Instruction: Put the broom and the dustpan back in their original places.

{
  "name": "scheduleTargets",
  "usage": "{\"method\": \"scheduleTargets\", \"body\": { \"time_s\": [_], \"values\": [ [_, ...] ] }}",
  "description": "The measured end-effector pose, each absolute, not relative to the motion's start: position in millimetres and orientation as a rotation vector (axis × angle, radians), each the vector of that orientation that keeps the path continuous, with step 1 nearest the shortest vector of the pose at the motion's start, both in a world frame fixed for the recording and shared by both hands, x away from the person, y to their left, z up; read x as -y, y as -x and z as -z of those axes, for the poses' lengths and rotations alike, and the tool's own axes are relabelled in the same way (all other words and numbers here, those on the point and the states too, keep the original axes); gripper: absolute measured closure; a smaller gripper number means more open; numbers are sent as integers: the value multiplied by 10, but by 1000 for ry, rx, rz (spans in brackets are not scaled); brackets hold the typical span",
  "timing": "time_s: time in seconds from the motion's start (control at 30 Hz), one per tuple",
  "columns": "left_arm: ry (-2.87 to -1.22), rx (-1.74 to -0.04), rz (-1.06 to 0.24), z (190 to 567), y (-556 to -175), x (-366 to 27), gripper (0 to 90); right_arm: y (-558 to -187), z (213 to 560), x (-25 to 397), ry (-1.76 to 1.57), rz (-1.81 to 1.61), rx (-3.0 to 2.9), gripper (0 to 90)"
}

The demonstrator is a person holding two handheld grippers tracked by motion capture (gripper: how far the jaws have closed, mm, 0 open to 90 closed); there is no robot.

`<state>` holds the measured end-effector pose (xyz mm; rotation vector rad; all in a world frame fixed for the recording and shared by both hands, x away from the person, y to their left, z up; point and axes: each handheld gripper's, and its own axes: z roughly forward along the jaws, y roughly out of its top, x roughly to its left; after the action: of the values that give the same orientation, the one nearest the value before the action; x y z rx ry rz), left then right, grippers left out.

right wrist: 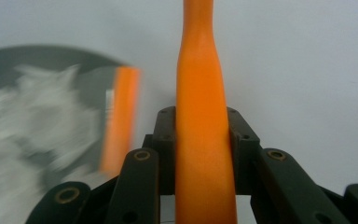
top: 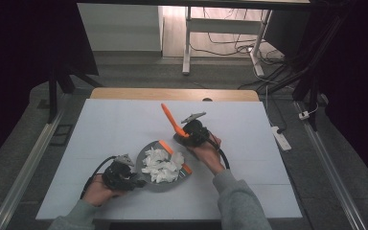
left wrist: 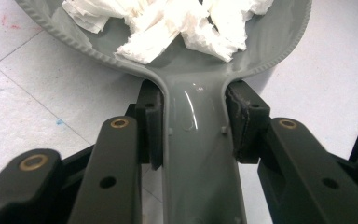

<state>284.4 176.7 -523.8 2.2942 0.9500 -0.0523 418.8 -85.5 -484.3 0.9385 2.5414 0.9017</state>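
left gripper (top: 135,182): fingers clamp grey plastic dustpan (left wrist: 200,135) handle, near-left | crumpled white tissue (top: 160,165) in pan | right gripper (top: 184,135): fingers grip orange brush handle (right wrist: 201,135), raised over white worktop (top: 105,129)

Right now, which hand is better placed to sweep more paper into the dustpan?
Right. Its claw is shut on the brush beside the dustpan, while the left claw is clamped on the dustpan's handle, steadying it.

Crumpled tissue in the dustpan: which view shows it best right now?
The high view: the whole white tissue pile sits sharp inside the grey dustpan. The left gripper view crops it at the top edge; the right gripper view shows it blurred.
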Motion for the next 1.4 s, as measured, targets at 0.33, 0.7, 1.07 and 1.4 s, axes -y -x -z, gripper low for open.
{"method": "scheduleTargets", "body": {
  "time_s": [0.33,0.7,1.07,1.4],
  "values": [
    [-2293,-954,56,5242,-2842,-1759,619,-3874,4478,837,-823,-1102,-2520,704],
    [-2298,-950,58,5247,-2842,-1761,619,-4296,4866,823,-984,-958,-2505,705],
    [-2291,-960,51,5251,-2828,-1748,619,-3644,4690,464,-725,-1090,-2623,705],
    [-2279,-936,14,5243,-2789,-1758,619,-3581,4433,675,-752,-1204,-2488,704]
  ]
}}
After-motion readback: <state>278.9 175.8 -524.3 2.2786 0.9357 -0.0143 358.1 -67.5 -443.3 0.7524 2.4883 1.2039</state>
